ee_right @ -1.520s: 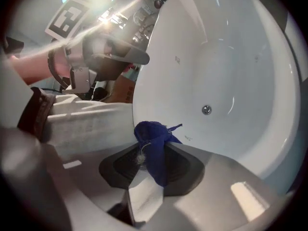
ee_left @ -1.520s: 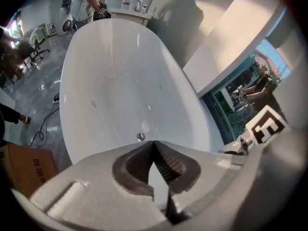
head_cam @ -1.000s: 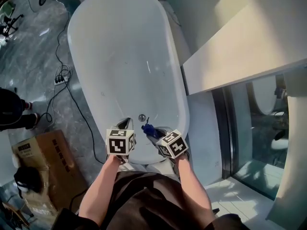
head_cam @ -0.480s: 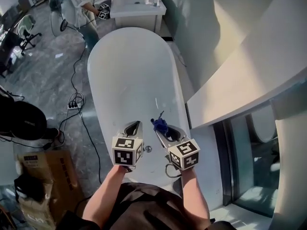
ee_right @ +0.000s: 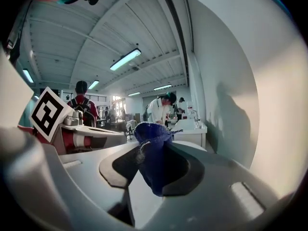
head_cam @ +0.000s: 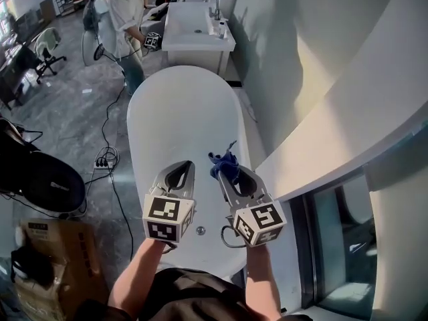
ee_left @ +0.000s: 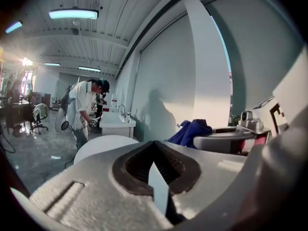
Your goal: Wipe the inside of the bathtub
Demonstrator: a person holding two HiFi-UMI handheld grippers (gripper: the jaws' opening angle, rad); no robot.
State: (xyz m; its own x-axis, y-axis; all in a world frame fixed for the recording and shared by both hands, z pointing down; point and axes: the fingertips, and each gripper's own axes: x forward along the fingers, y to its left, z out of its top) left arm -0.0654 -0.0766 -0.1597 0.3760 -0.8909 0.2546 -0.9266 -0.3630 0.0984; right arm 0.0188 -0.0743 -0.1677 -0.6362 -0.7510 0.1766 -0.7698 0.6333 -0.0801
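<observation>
The white oval bathtub stretches away below me, its drain near my end. Above the tub's near half my right gripper is shut on a bunched blue cloth; that cloth fills the jaws in the right gripper view. My left gripper hovers beside it, shut with nothing held. In the left gripper view the blue cloth shows to the right, and the tub's far rim lies beyond the jaws.
A white vanity with a tap stands past the tub's far end, with a person bent over next to it. A pale wall ledge runs along the right. Cables and a power strip lie on the grey floor at left, cardboard boxes nearer.
Both grippers have lifted from the tub's near end by the drain and now point along the tub. My view has tilted up, bringing the vanity and the person into sight.
</observation>
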